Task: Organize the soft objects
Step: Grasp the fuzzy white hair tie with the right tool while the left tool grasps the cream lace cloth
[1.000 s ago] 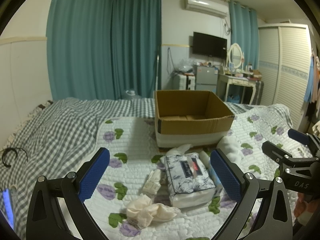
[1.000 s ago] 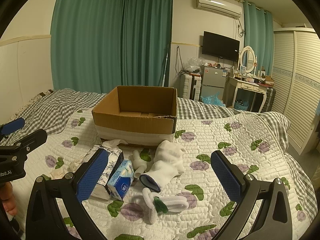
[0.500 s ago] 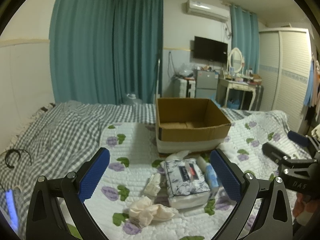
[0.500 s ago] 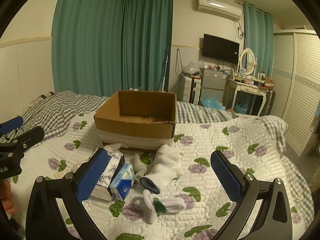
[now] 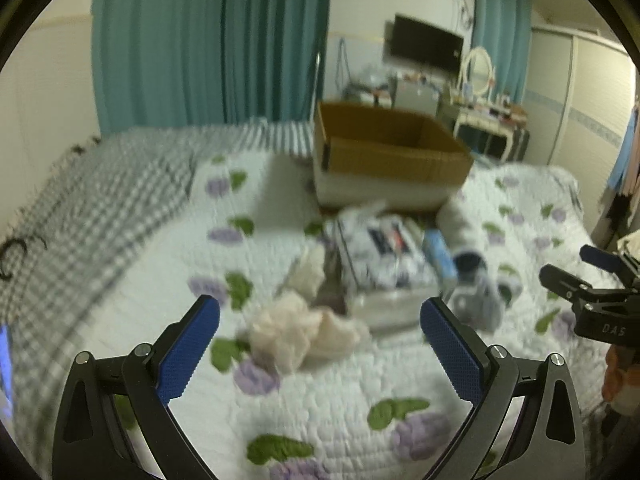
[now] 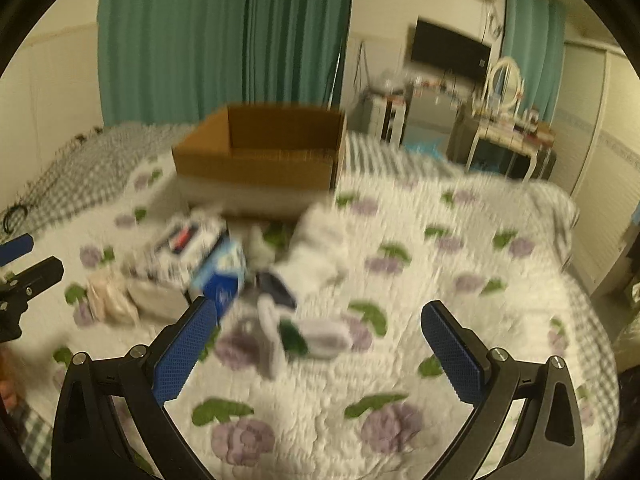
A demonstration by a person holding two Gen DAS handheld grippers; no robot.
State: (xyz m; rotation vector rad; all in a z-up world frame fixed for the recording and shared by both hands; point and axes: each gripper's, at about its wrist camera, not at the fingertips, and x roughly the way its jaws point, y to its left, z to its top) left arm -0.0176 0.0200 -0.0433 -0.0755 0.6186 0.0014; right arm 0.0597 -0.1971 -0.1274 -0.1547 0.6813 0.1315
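An open cardboard box [image 5: 384, 152] [image 6: 264, 152] stands on the quilted bed. In front of it lie a floral tissue pack [image 5: 380, 256] [image 6: 180, 248], a small blue tissue packet [image 5: 440, 252] [image 6: 224, 276], a white sock [image 6: 320, 248] [image 5: 460, 220], a rolled white sock with green [image 6: 304, 336] and a cream cloth bundle [image 5: 300, 332] [image 6: 108, 296]. My left gripper [image 5: 320, 344] is open and empty, just short of the cream bundle. My right gripper [image 6: 320, 348] is open and empty above the rolled sock. Both views are blurred.
A grey checked blanket [image 5: 100, 200] covers the bed's left side, with a black cable [image 5: 16, 248] on it. A dressing table with mirror [image 6: 504, 128] and a wardrobe [image 5: 580, 104] stand at the right. Teal curtains [image 5: 208, 40] hang behind the bed.
Both grippers have tilted downward and moved closer over the pile, so the objects sit higher and larger in view. Both stay open.
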